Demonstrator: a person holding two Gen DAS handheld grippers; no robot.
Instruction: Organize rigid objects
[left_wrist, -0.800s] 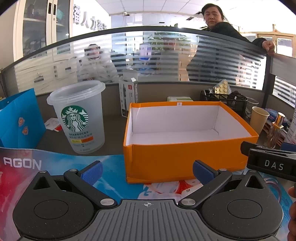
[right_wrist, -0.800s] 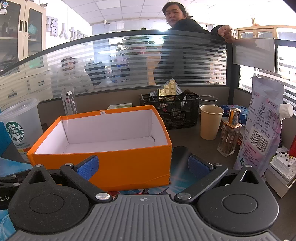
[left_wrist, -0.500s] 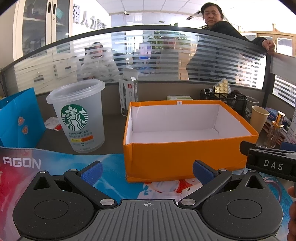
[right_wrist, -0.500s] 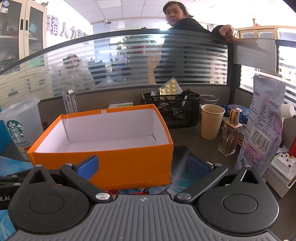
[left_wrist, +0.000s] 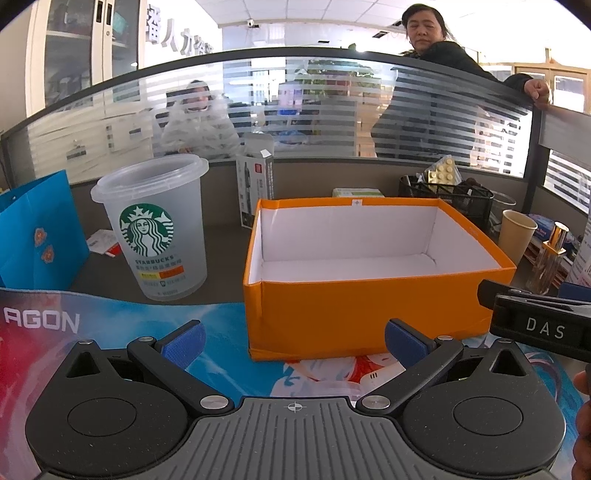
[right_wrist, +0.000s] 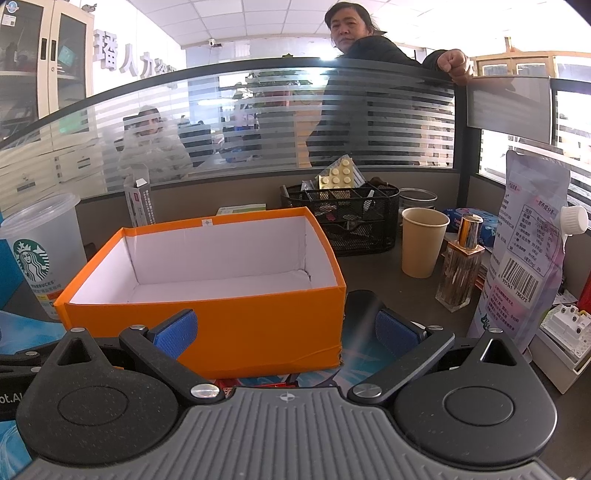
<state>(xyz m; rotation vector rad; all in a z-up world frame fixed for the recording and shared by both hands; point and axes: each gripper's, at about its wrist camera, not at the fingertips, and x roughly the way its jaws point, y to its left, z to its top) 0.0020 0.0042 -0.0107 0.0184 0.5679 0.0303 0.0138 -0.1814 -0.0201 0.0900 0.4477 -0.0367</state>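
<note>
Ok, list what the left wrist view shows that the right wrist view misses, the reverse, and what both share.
Left wrist only: the blue paper bag and the AGON lettering on the mat.

Right wrist only: the barcoded refill pouch and the white switch block at far right.

Both: the empty orange box, Starbucks cup, paper cup, perfume bottle, black mesh organizer. Left gripper and right gripper are open, holding nothing.

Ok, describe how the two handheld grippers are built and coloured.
Both the left gripper and right gripper match: blue fingertip pads on black linkage arms with silver pivot screws, round black speckled housings, and a ribbed grey base bearing a crosshair mark.
</note>
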